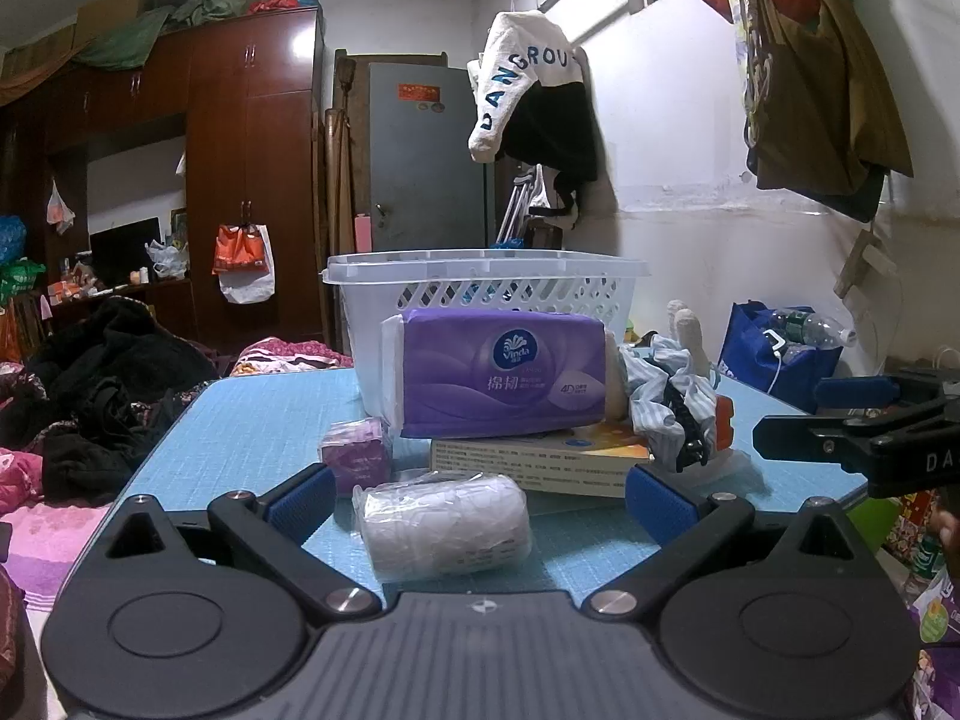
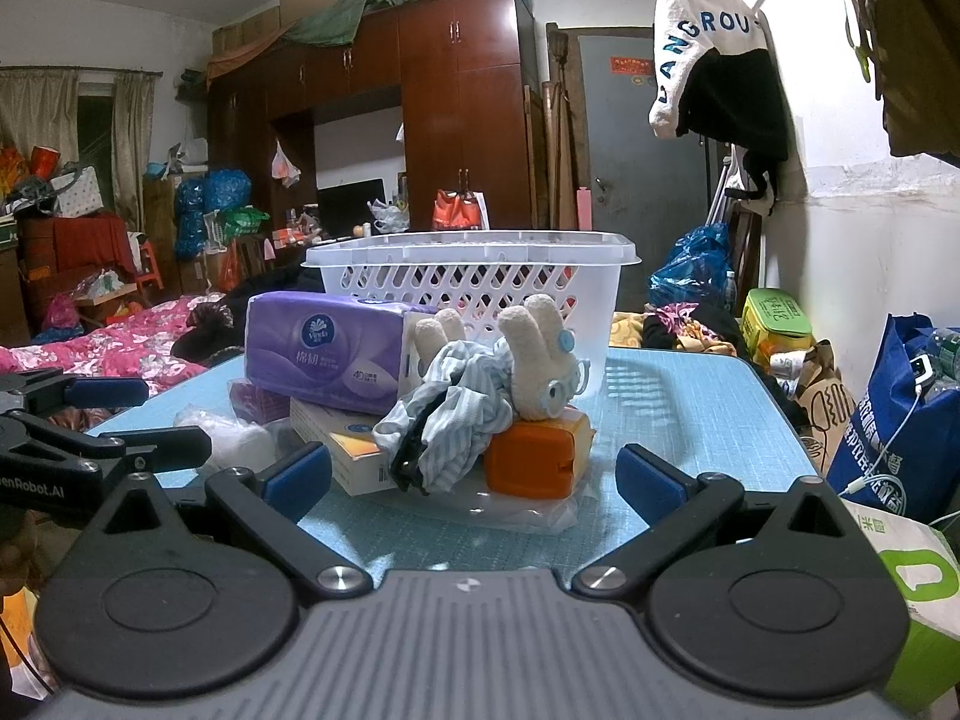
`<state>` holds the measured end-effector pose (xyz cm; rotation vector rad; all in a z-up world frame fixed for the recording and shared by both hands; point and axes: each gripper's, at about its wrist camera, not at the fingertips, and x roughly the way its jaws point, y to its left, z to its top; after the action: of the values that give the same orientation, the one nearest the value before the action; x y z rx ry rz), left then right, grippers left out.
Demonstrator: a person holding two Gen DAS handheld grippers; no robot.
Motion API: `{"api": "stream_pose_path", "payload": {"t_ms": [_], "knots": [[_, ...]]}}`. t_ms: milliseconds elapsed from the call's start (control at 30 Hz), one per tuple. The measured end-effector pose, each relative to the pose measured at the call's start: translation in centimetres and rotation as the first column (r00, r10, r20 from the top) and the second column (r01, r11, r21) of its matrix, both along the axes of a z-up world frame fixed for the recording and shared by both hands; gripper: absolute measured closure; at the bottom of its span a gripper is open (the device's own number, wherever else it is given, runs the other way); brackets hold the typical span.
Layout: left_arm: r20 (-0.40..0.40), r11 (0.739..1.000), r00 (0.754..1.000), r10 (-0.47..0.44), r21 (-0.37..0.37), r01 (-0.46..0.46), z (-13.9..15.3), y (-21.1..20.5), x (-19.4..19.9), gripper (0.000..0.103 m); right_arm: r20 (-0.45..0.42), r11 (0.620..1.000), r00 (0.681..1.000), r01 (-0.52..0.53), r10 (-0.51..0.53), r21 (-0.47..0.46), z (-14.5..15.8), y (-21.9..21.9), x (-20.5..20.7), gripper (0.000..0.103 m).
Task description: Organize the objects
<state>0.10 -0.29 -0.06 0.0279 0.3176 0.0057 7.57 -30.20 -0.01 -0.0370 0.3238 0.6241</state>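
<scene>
Left wrist view: left gripper [image 1: 480, 495], fingers apart, straddles the roll [image 1: 444, 525] before the basket [image 1: 486, 276]; right gripper [image 2: 474, 477] likewise gapes empty. Roll's slick wrap may slip; tissue pack [image 1: 501, 381] could topple.

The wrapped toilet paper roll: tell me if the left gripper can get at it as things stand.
Probably yes. The wrapped toilet paper roll lies on the blue table right between the open fingers of the left gripper, with nothing in front of it.

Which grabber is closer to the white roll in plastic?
Left. The left gripper has the white roll right between its open fingers; the right gripper sits off to the roll's right.
</scene>
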Motion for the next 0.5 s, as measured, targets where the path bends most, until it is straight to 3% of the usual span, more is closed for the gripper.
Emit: {"api": "stream_pose_path", "payload": {"t_ms": [500], "knots": [[0.003, 1.0, 1.0, 0.005, 0.0, -0.005, -0.03, 0.24, 0.05, 0.0, -0.008, 1.0, 1.0, -0.005, 0.005, -0.01, -0.72, 0.4, 0.36, 0.0]]}}
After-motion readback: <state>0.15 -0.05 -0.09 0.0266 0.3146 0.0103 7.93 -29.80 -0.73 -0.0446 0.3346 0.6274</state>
